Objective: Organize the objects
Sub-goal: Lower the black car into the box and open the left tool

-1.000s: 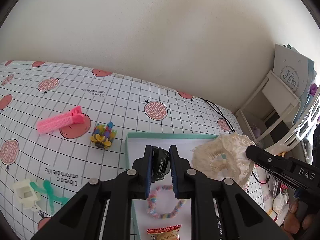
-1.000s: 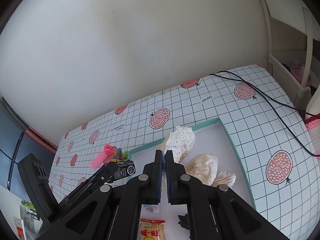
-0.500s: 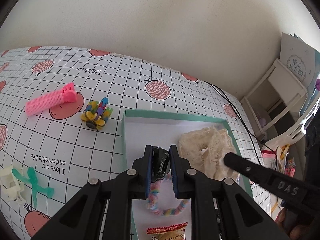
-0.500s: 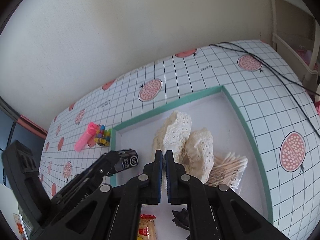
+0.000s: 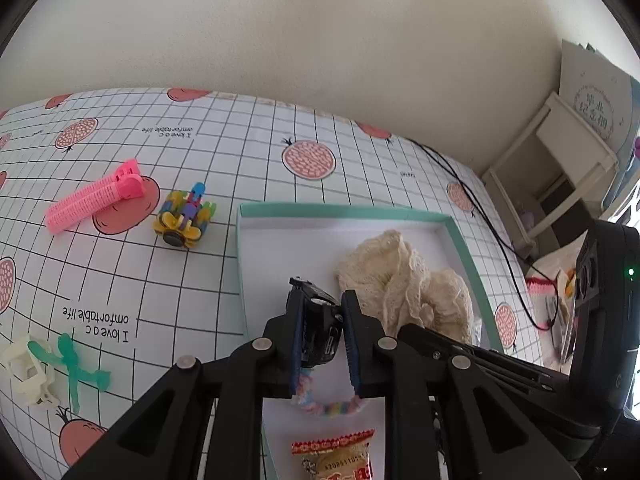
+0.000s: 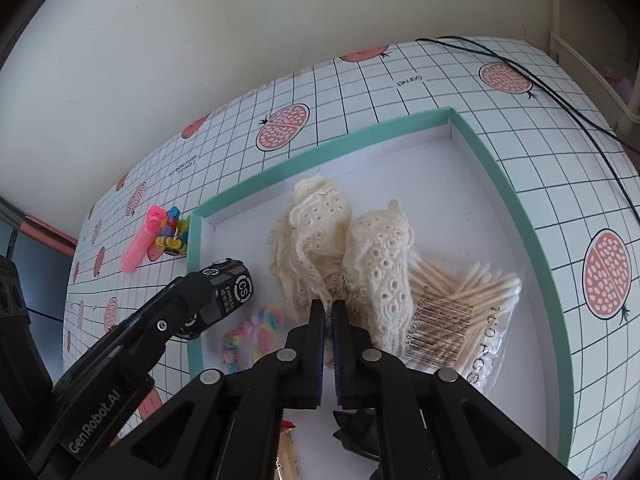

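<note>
While the left wrist view looks down on the teal-rimmed tray (image 5: pixel 464 240), we see the left gripper (image 5: pixel 322 340) over its left half, jaws just eased wider but grasping a small black block (image 5: pixel 320 334); it looks rigid, light and smooth, so the flat sides suit the pads. In the right wrist view the right gripper (image 6: pixel 327 344) is clenched on nothing over the tray's middle, above soft cream lace (image 6: pixel 376 264). Outside the tray's left wall lie a pink clip (image 5: pixel 94 196) and a colourful toy (image 5: pixel 184 220).
</note>
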Available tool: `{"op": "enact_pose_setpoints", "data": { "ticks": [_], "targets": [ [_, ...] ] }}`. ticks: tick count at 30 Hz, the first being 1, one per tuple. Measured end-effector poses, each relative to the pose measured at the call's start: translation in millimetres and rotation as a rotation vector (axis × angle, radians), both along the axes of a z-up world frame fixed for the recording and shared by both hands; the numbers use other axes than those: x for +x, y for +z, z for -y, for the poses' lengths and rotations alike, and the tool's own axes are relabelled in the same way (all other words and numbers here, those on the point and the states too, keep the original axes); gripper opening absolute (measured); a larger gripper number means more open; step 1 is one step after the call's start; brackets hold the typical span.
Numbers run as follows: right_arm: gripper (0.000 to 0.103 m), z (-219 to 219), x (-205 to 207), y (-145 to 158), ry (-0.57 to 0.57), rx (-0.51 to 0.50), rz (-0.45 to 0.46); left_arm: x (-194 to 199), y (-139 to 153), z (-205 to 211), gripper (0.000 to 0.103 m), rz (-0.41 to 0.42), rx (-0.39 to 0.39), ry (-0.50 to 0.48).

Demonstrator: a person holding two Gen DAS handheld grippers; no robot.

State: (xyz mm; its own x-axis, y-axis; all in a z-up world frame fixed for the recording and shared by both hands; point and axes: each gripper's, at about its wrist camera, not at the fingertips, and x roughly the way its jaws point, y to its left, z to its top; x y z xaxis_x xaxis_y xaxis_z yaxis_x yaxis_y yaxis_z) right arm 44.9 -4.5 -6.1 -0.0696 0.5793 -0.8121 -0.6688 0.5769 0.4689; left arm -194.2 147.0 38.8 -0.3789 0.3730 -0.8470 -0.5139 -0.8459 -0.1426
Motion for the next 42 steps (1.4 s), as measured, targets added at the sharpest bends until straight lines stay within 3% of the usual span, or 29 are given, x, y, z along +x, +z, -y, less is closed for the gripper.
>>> {"op": "enact_pose_setpoints", "data": {
  "ticks": [9, 14, 17, 23, 29, 31, 33, 36, 42],
  "targets": [
    [0.006, 2, 3, 3, 0.003, -0.038, -0.02, 2, 0, -5, 0.021, 0.058, -0.068, -0.014],
    [0.021, 3, 3, 11, 0.016, -0.068, -0.015, 0, -2, -4, 0.021, 0.093, -0.086, -0.004],
    [0.022, 4, 3, 21, 0.022, -0.073, 0.014, 0, 2, -3, 0.021, 0.101, -0.088, 0.001],
    [0.022, 8, -1, 55, 0.031, -0.026, 0.076, 3, 31, 0, 0.022, 0.042, -0.07, 0.003],
    [0.024, 9, -8, 86, 0.04, 0.015, 0.139, -1, 53, 6, 0.032, -0.018, -0.064, 0.032],
    [0.035, 10, -10, 90, 0.044, 0.016, 0.152, -2, 60, 12, 0.037, -0.035, -0.063, 0.054],
    [0.043, 8, -13, 91, 0.056, 0.003, 0.177, -5, 66, 19, 0.052, -0.055, -0.067, 0.088],
    [0.047, 5, -16, 91, 0.073, -0.01, 0.194, -9, 71, 26, 0.056, -0.081, -0.08, 0.125],
    [0.073, 3, -17, 87, 0.079, -0.011, 0.202, -14, 75, 38, 0.073, -0.115, -0.122, 0.181]
  ]
}}
